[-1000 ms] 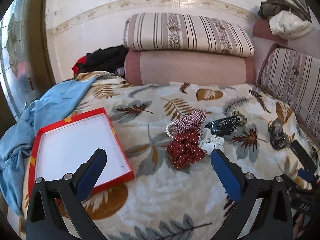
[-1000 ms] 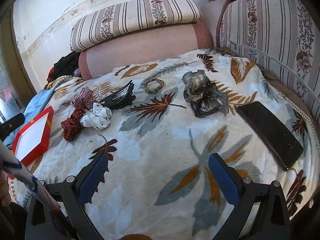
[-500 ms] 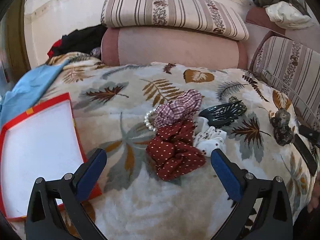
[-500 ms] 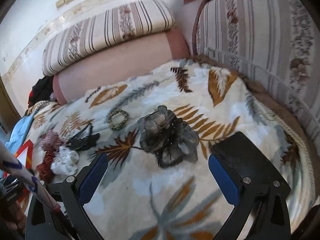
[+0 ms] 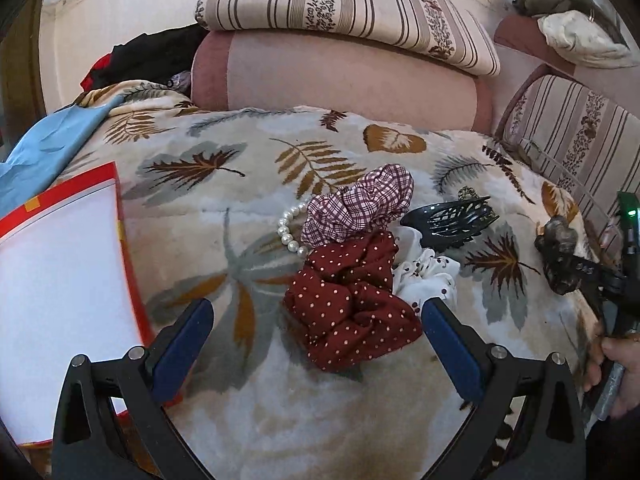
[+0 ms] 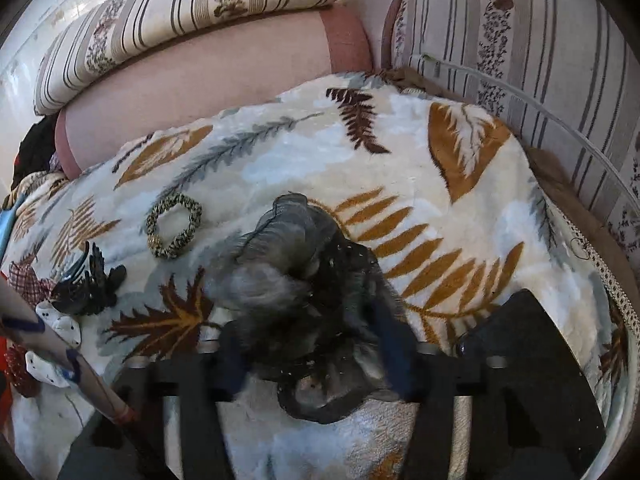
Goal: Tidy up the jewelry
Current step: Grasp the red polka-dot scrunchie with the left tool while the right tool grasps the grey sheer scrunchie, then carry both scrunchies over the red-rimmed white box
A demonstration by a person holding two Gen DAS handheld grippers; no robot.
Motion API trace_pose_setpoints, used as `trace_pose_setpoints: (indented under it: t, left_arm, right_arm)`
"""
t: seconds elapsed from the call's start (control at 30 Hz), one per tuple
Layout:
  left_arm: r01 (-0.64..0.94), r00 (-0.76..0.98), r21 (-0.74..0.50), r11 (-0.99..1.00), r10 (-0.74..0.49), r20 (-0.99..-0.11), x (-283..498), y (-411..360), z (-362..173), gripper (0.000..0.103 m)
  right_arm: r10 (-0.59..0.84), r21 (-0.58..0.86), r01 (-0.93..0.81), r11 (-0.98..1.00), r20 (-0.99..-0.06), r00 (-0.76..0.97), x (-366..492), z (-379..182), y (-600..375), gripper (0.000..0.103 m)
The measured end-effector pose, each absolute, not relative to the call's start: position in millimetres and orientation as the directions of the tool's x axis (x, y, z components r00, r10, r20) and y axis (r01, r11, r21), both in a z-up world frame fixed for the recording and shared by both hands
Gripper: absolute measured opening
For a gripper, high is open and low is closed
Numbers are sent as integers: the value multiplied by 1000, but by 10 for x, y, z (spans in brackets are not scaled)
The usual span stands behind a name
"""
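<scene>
My left gripper (image 5: pixel 316 314) is open over the leaf-print blanket, its blue fingers either side of a dark red dotted scrunchie (image 5: pixel 348 300). Behind it lie a plaid scrunchie (image 5: pixel 360 206), a pearl bracelet (image 5: pixel 290 230), a white dotted scrunchie (image 5: pixel 426 278) and a black claw clip (image 5: pixel 450 220). A red-rimmed white box lid (image 5: pixel 124 240) lies at the left. My right gripper (image 6: pixel 316 350) has its blurred fingers closing around a grey-black organza scrunchie (image 6: pixel 296 272). A braided gold-black hair tie (image 6: pixel 174 224) lies left of it.
A black phone (image 6: pixel 532 364) lies on the blanket just right of the right gripper. Striped cushions and a pink bolster (image 5: pixel 336 76) line the back, a striped cushion (image 6: pixel 520 40) the right. Blue cloth (image 5: pixel 44 148) lies at far left.
Both grippers moved forward and down. The left closed in on the red dotted scrunchie. The right dropped onto the grey scrunchie and its fingers have narrowed around it.
</scene>
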State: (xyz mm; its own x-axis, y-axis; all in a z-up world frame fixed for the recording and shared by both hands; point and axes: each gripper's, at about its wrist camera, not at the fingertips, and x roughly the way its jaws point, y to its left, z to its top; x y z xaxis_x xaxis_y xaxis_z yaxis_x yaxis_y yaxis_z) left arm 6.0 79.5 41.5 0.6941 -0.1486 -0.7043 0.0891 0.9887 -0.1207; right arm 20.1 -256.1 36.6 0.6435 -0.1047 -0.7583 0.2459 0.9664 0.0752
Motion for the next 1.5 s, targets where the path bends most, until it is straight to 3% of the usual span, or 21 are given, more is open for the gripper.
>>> trace_pose_setpoints:
  t: [0.03,0.13,0.23,0.27,0.4,0.73,1.23,1.5]
  left_arm:
    - [89,690,-114,989,-144,-709,89,776,392,103]
    - [85,683,-93,992,-126,-720,144,737,322,99]
    - [81,653,-78,994,-112,-749,229,723,216,56]
    - [77,628,-91,993,-119,-769,273,738,162,35]
    - [56,627,-148,987,-150,-764,295,847,154,18]
    - [90,779,-95,991,-129,-613,-16,798,621,16]
    - [110,805,-107,988,-152,-573,-262,861,889,16]
    - [83,824,-93,992,-121,-553,-402,1009,989,16]
  right_arm:
    - [-93,88,238,967,-750,655,179,389,-2562,37]
    - [-64,112,206,972,-717,694,127,475,-2498,32]
    - [-29,140,173,975,-692,721,108,530,-2399,32]
    - [-10,151,155,976,-684,729,96,542,-2356,32]
    - [41,173,100,980,-664,747,68,574,-2213,32]
    - [146,201,-35,979,-569,810,-161,877,-1955,29]
    - [183,141,-125,982,-561,807,-565,1044,-1436,29]
    - [270,248,-150,957,-573,774,-811,1032,-1269,29]
